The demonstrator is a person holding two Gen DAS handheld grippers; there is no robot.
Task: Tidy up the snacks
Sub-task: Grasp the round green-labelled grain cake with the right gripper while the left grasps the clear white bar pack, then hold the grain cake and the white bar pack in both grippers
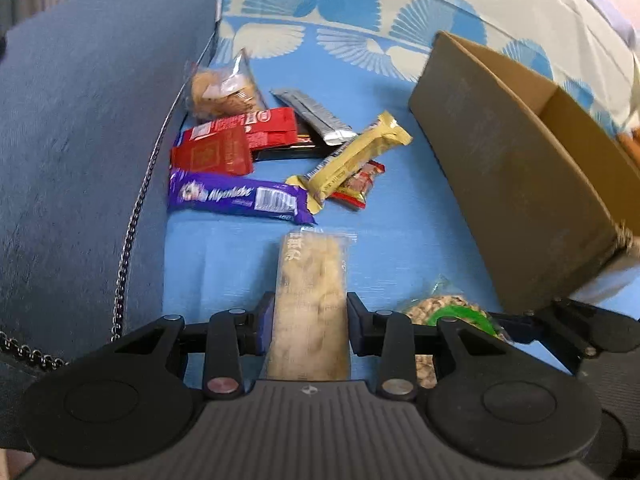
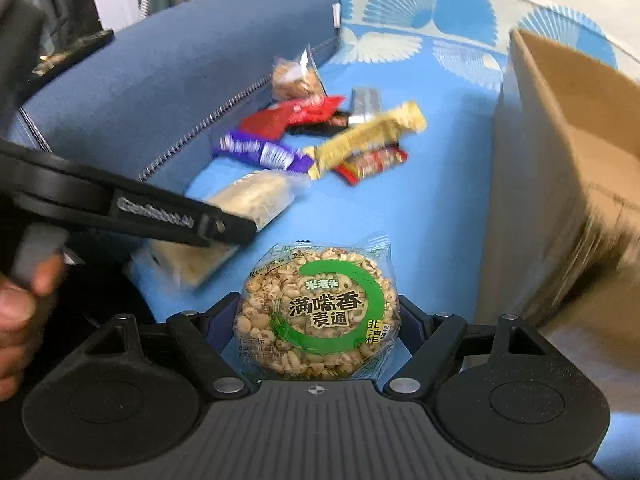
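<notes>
The left gripper (image 1: pixel 308 312) is clamped on a pale cracker bar (image 1: pixel 310 300), and the right gripper (image 2: pixel 316 320) is clamped on a round puffed-grain cake (image 2: pixel 316 312). Both packets hang over the blue sheet (image 1: pixel 400 208). Beyond lie loose snack bars (image 1: pixel 240 196), left of the cardboard box (image 1: pixel 520 184).

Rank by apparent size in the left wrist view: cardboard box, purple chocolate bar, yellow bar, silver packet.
1. cardboard box, clearly largest.
2. purple chocolate bar.
3. yellow bar, close to the purple one; it lies farther off, so the order is unsure.
4. silver packet, smallest, partly covered.
</notes>
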